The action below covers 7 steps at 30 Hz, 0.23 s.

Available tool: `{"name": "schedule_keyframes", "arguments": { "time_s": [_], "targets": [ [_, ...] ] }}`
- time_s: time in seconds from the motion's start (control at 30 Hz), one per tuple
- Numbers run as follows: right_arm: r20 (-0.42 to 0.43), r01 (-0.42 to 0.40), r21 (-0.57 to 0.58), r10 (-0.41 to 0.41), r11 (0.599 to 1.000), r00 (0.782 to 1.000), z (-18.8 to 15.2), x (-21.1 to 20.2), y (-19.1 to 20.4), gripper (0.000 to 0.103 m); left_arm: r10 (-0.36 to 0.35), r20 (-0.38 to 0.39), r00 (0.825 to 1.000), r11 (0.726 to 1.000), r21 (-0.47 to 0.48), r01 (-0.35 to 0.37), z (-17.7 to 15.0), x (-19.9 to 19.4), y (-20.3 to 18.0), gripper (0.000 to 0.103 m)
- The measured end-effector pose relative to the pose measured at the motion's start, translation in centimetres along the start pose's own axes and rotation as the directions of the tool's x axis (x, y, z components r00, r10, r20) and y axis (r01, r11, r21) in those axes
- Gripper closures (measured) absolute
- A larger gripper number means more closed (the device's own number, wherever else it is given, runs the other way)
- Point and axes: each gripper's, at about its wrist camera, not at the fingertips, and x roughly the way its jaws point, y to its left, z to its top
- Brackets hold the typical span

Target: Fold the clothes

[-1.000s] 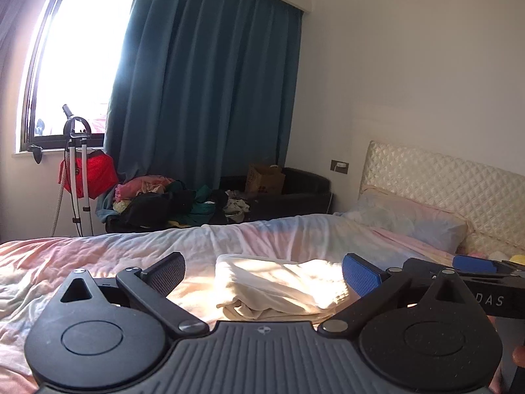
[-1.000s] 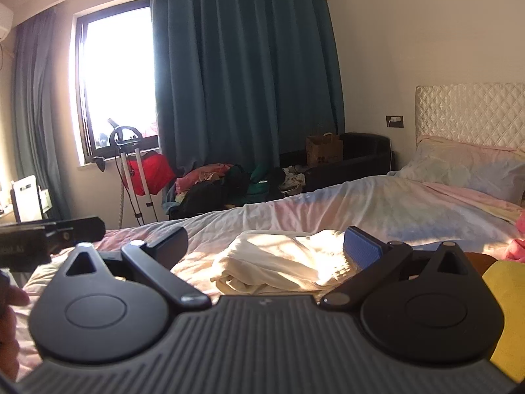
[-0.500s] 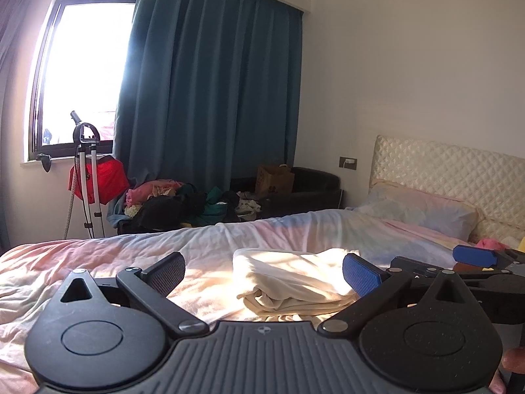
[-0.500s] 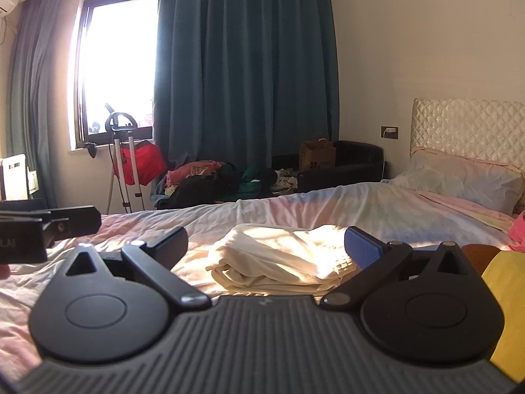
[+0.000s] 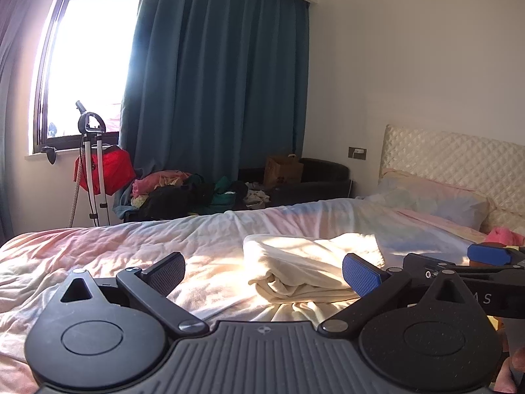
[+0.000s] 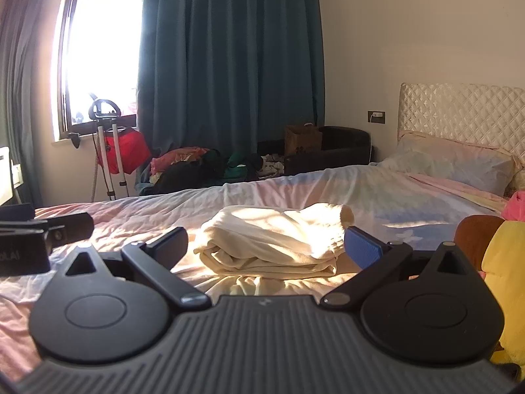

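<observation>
Both grippers hang above the bed (image 5: 98,246) with their jaws spread wide and nothing between them: the left gripper (image 5: 264,271) and the right gripper (image 6: 265,244). A cream garment (image 6: 272,239) lies folded on the sheet, in a patch of sunlight, just ahead of the right gripper and near the pillow (image 6: 459,164) side.

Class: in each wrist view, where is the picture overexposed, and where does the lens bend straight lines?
Left wrist view: window blown white, sun glare on the cream garment, curtain edges bowed. Right wrist view: window blown out too, garment sunlit, frame corners dark.
</observation>
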Motion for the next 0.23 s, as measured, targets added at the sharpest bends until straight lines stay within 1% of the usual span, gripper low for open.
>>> {"name": "schedule_keyframes", "arguments": {
  "time_s": [0.13,0.23],
  "targets": [
    [0.006,0.015,-0.015,-0.015,1.000,1.000,-0.17,-0.20,0.01,0.000,0.000,-0.004,1.000,1.000,0.002,0.000,-0.12,0.13,0.10,0.000],
    [0.002,0.019,-0.003,-0.019,1.000,1.000,-0.11,-0.27,-0.17,0.000,-0.009,-0.002,1.000,1.000,0.000,0.009,-0.14,-0.02,0.01,0.000]
  ]
}}
